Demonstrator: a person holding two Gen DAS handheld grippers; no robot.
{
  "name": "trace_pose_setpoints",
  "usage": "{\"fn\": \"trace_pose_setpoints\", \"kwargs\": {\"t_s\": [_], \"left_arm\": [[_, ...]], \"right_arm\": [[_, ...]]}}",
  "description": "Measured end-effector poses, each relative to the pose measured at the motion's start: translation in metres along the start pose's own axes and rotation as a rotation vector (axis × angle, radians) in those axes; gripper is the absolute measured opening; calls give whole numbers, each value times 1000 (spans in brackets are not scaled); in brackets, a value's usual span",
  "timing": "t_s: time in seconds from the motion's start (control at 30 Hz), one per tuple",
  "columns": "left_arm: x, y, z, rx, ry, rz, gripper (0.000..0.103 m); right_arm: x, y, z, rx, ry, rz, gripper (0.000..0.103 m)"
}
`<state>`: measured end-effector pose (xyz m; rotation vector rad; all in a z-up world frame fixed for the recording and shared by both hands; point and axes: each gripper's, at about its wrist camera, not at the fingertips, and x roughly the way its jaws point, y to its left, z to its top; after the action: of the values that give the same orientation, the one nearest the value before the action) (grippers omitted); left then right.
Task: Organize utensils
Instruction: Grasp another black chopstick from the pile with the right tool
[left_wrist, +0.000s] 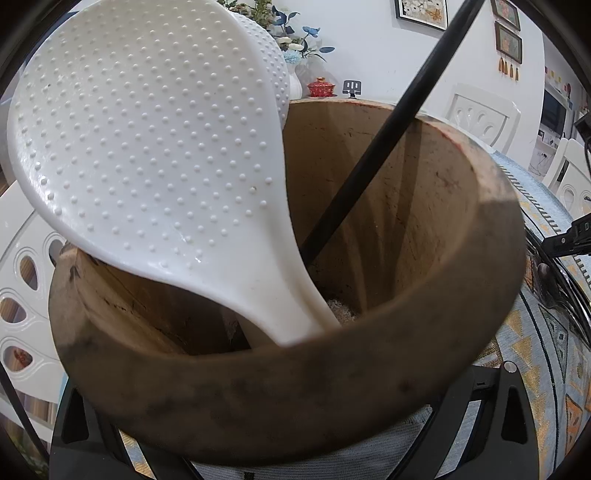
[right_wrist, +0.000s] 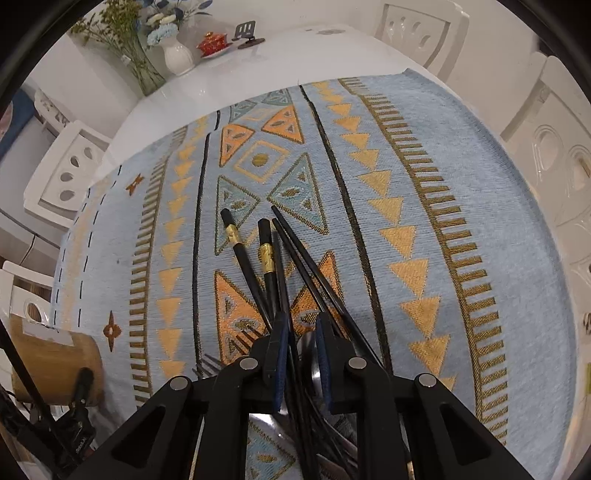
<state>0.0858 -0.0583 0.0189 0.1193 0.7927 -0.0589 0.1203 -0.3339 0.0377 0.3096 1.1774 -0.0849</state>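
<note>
— Well, why does the left gripper (left_wrist: 295, 435) clasp the wooden holder (left_wrist: 288, 387)?
— To steady it (rice paddle (left_wrist: 147, 155) already inside). Beside that holder, the right gripper (right_wrist: 301, 354) has nearly closed around a black chopstick (right_wrist: 286, 295) from the heap.

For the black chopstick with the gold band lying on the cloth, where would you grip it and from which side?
Grip the chopstick with the gold band on its plain shaft below the band, from straight above, pads across its width. It lies flat in a crossed pile, so a side approach would snag its neighbours.
</note>
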Motion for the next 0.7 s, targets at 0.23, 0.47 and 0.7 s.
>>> {"fn": "trace_pose_setpoints", "kwargs": {"t_s": [0.23,0.47,0.7], "left_arm": [[2,-5,0,3,4,5,99],[3,-5,0,4,5,4,99],[3,-5,0,4,6,4,99]], "right_arm": [[17,5,6,-40,38,-31,14],[17,13,11,-90,27,-61,5],[-4,6,1,-58,-37,-45,5]]}}
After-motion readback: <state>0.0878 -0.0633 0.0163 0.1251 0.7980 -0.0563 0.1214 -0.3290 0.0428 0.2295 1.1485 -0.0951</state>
